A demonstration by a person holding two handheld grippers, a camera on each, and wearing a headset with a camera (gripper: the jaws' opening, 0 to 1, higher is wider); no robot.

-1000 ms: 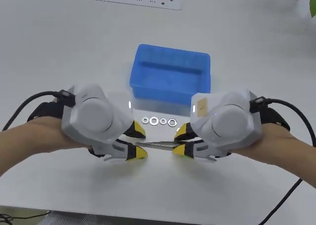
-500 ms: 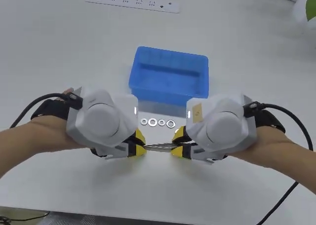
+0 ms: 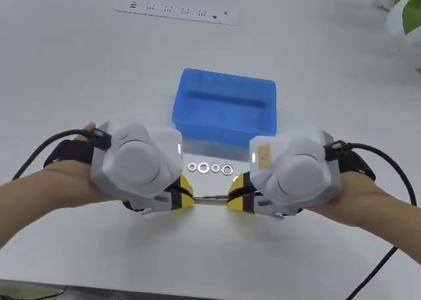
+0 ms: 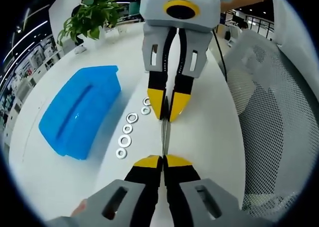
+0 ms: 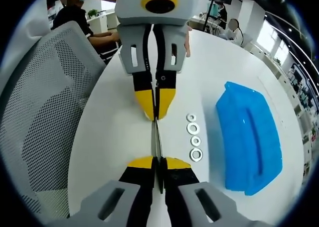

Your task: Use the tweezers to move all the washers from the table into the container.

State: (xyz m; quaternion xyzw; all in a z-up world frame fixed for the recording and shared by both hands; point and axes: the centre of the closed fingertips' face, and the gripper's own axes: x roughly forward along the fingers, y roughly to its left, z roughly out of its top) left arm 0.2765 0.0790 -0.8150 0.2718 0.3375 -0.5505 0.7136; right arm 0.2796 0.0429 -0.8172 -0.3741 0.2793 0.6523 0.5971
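left tongs point(image 3: 185, 196) and right tongs point(image 3: 235, 196) both pinch tweezers point(image 3: 210, 199) lower centre; four washers point(image 3: 209, 168) on desk point(image 3: 79, 63), container point(image 3: 223, 106) empty, none transferred.

We see only a mid bit of tweezers point(image 3: 210, 199); ends hidden in left gripper point(image 3: 188, 196) & right gripper point(image 3: 234, 196); plant point(image 3: 412, 14) cut by pic edge.
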